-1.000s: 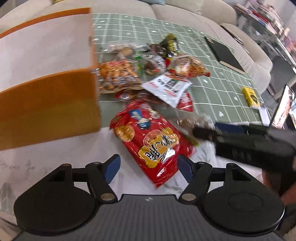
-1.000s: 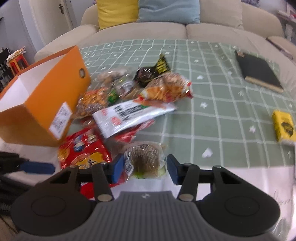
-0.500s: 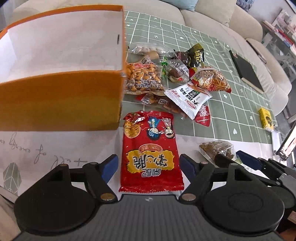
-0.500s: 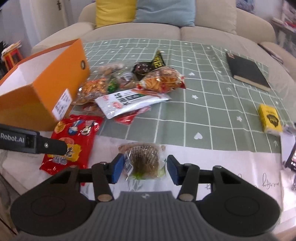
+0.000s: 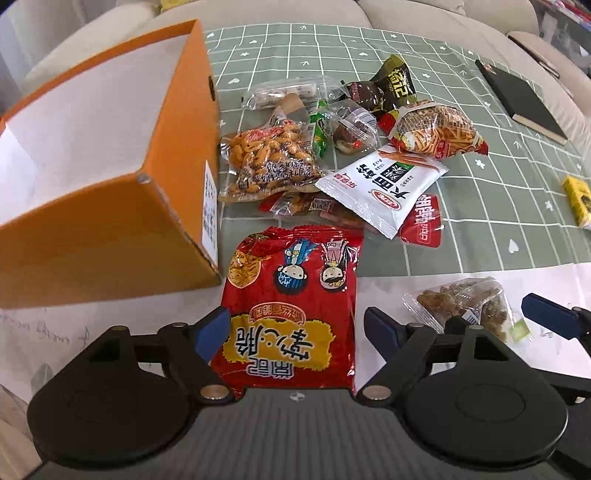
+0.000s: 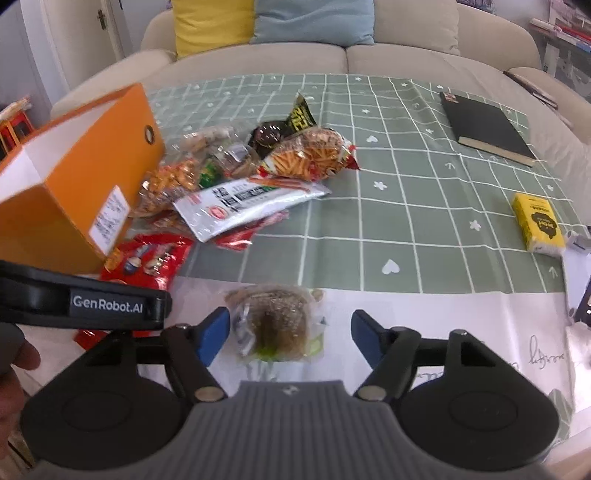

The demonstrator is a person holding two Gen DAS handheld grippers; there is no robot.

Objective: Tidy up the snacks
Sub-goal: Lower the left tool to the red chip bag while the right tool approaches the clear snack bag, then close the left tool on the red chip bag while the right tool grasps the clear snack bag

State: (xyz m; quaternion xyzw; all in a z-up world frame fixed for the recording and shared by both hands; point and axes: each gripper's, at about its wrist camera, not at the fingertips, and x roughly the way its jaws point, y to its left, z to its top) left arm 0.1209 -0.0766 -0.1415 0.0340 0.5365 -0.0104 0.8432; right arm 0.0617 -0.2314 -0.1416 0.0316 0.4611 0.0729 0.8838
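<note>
snacks: red bag between wide left tool; clear packet between wide right tool.

A green tablecloth with a white grid and small white hearts and stars covers most of the tabletop. Along the near edge lies a white sheet with handwritten script. A black hardcover notebook lies flat on the cloth at the far right. Nearer, well apart from it, a small yellow packet with black print lies near the right edge of the cloth. Behind the tabletop stands a beige fabric sofa, and a yellow cushion and a light blue cushion lean side by side against its back.
</note>
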